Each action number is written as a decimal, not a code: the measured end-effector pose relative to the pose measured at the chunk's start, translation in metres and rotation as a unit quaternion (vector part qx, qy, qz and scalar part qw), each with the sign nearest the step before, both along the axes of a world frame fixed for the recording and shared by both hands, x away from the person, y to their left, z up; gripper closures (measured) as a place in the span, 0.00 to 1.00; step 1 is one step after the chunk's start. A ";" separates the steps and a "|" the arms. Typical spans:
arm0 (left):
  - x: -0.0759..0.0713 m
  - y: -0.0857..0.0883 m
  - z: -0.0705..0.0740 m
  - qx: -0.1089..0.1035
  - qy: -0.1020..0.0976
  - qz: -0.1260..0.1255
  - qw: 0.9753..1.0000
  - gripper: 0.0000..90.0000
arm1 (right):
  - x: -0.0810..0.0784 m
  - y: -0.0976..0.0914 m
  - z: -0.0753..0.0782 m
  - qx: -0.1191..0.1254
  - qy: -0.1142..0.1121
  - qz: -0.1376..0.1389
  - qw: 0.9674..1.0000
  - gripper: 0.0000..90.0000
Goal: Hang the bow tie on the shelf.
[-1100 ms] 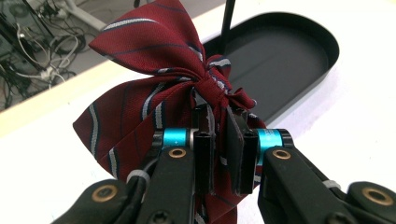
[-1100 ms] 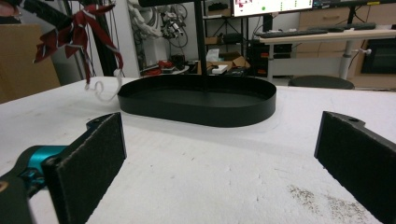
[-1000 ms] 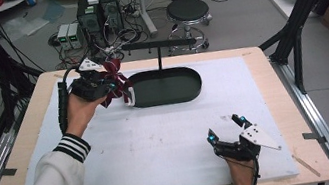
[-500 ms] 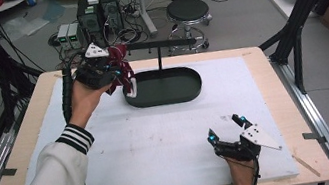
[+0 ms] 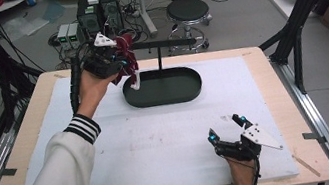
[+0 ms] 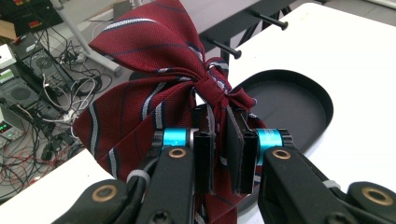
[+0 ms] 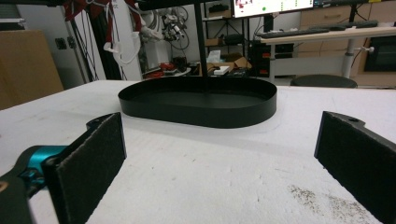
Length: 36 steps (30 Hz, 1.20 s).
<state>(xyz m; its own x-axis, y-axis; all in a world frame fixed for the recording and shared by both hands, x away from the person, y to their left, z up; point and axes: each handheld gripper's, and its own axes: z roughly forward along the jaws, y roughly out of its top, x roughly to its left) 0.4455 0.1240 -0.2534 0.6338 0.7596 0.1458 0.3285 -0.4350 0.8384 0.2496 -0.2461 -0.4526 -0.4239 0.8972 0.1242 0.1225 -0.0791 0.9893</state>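
Left gripper (image 6: 219, 154): jaws clamped on a dark red striped bow tie (image 6: 154, 93), pinching it just below the knot. The wings fan up and to the left of the jaws in the left gripper view; some fabric hangs below them.

In the high view the left gripper (image 5: 120, 67) is raised at the far left of the table, beside the left end of an oval black tray (image 5: 165, 95). The tie (image 5: 127, 58) is off the table, hanging from the jaws near the tray's left rim. A white bit (image 5: 136, 84) dangles under the tie; probably a clip or strap end, too small to be sure. It looks to be over the tray's left edge, but contact can't be judged.

A black post (image 5: 159, 60) rises from the tray and carries a horizontal bar (image 5: 165, 45). The tie sits near the bar's left end; whether it touches can't be told. In the left gripper view the tray (image 6: 322, 116) is behind and right of the jaws, with black pegs (image 6: 224, 49) beyond.

Right gripper (image 5: 227, 130): jaws spread wide, nothing between them, resting low on the white mat (image 5: 160, 139) at the near right, well apart from the tray. In its own view the right gripper (image 7: 219, 172) faces the tray (image 7: 201, 112) across bare mat, pads (image 7: 93, 163) well apart.

Wooden table (image 5: 272, 84) under the mat. Stool (image 5: 187, 10) and electronics boxes (image 5: 98, 12) on the floor beyond.
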 end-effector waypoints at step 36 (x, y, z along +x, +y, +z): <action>0.038 0.009 -0.002 0.000 -0.004 0.039 0.999 0.91 | 0.000 -0.001 0.000 0.006 -0.003 -0.002 1.000 0.01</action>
<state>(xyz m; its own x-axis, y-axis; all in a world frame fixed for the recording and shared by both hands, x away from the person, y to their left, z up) 0.4838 0.1329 -0.2558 0.5723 0.8061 0.1505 0.3551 -0.4090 0.8406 0.2495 -0.2473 -0.4529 -0.4203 0.8978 0.1316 0.1161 -0.0906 0.9891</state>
